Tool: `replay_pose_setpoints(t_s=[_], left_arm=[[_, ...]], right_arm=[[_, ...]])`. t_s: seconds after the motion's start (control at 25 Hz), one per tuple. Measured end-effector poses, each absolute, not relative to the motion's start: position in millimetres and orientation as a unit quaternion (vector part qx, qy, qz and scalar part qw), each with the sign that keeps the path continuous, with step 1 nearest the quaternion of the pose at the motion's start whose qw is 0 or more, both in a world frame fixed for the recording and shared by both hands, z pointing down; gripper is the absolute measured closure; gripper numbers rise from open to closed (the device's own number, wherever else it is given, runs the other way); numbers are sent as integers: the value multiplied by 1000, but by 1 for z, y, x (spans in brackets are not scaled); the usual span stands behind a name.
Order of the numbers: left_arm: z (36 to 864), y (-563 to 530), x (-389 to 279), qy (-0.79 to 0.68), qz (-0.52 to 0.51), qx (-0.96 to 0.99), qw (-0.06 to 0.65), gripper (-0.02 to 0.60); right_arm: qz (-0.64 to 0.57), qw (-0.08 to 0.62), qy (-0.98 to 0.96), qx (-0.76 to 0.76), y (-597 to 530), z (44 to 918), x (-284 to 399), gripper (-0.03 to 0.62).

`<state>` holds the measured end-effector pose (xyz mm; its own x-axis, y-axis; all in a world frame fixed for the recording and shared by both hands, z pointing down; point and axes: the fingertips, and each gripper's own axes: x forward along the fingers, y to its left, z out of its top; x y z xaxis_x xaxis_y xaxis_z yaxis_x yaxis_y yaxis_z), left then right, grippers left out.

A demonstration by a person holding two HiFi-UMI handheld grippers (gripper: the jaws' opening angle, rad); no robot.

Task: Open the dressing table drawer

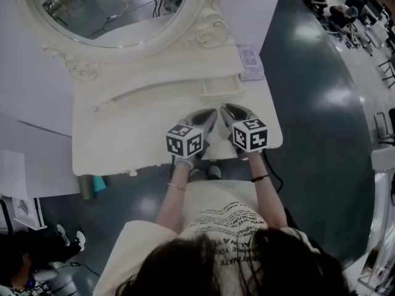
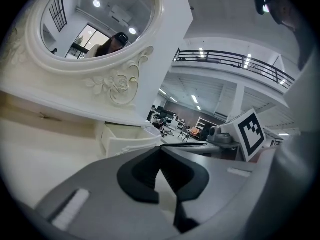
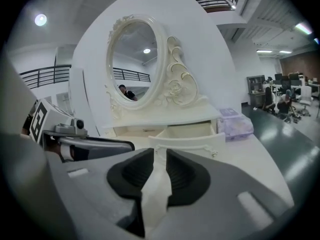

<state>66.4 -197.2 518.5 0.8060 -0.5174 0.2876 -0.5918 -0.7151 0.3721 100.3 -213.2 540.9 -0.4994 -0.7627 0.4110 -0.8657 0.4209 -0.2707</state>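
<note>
Drawer point(image 1: 220, 86), below the mirror point(image 1: 105, 11) at its right, stands pulled out over the table point(image 1: 117, 140). Left tongs point(image 1: 208, 115) are closed and empty, and right tongs point(image 1: 228, 110) are slightly parted and empty. Both sit clear of the drawer, probably because the pull is complete.

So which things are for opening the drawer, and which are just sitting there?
For the job:
small drawer, already pulled out
dressing table
right gripper, open, nothing in it
left gripper, shut, nothing in it

Just sitting there:
purple pack on the tabletop
oval mirror
long drawer
</note>
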Motion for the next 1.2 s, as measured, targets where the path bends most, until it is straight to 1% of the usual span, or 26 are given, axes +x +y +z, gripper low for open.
replay_pose_setpoints(t_s=[0.28, 0.4, 0.72, 1.2], left_arm=[[516, -187, 69, -287, 81, 930, 217, 582], [512, -184, 68, -283, 77, 932, 211, 581], [498, -179, 71, -275, 69, 939, 195, 581], [495, -178, 69, -272, 63, 942, 188, 581]], right_arm=[[202, 91, -856, 468, -205, 519, 93, 571], [194, 80, -862, 461, -201, 510, 90, 589], [183, 47, -876, 445, -196, 488, 88, 591], [181, 35, -883, 431, -193, 486, 87, 591]])
